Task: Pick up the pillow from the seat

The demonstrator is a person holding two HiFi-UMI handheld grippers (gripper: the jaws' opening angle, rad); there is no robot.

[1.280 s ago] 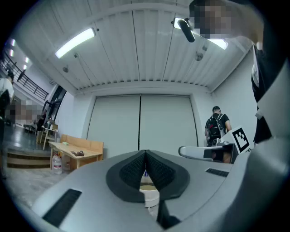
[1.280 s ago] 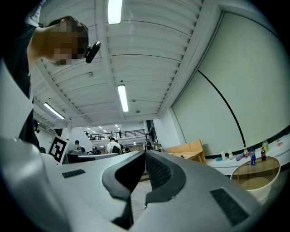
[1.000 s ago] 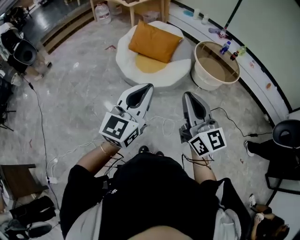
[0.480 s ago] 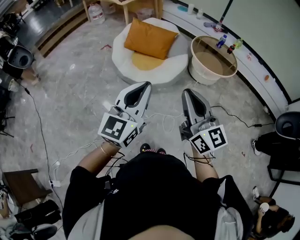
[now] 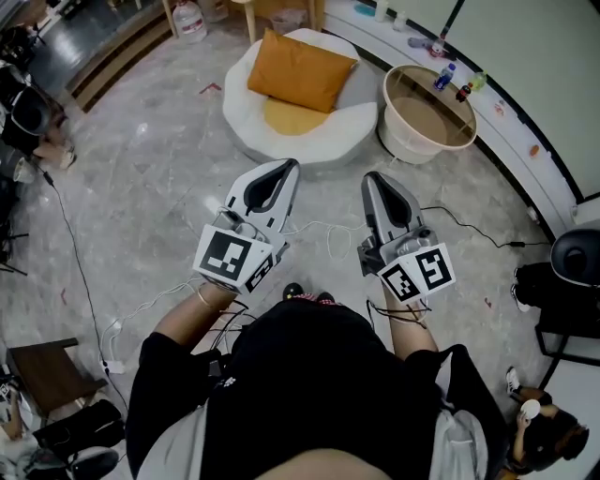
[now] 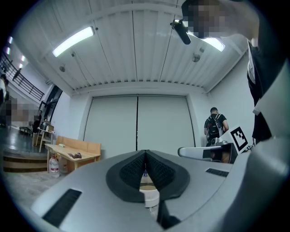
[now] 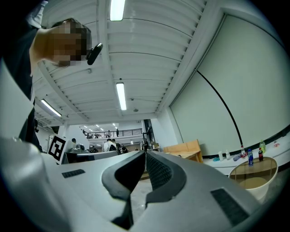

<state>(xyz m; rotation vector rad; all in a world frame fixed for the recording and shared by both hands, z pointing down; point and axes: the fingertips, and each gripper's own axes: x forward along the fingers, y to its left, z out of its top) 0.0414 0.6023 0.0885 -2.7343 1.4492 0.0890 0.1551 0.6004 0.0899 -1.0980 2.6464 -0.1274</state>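
Observation:
An orange pillow (image 5: 299, 71) leans on the back of a round white seat (image 5: 253, 131) with a yellow cushion pad (image 5: 292, 118), far ahead on the floor in the head view. My left gripper (image 5: 292, 166) and right gripper (image 5: 369, 177) are held side by side in front of my body, well short of the seat. Both point toward it and stand shut with nothing between the jaws. In the left gripper view the jaws (image 6: 145, 154) meet in a thin line; the right gripper view shows the same at its jaws (image 7: 145, 154). The pillow is hidden in both gripper views.
A round cream tub table (image 5: 427, 111) with bottles (image 5: 448, 79) stands right of the seat. Cables (image 5: 322, 232) trail across the marble floor. A wooden table (image 6: 72, 156) and water jug (image 5: 188, 22) sit behind the seat. A black chair (image 5: 574, 272) is at right.
The seat and pillow have slid slightly up and left in the head view. Both grippers keep their pose, still shut.

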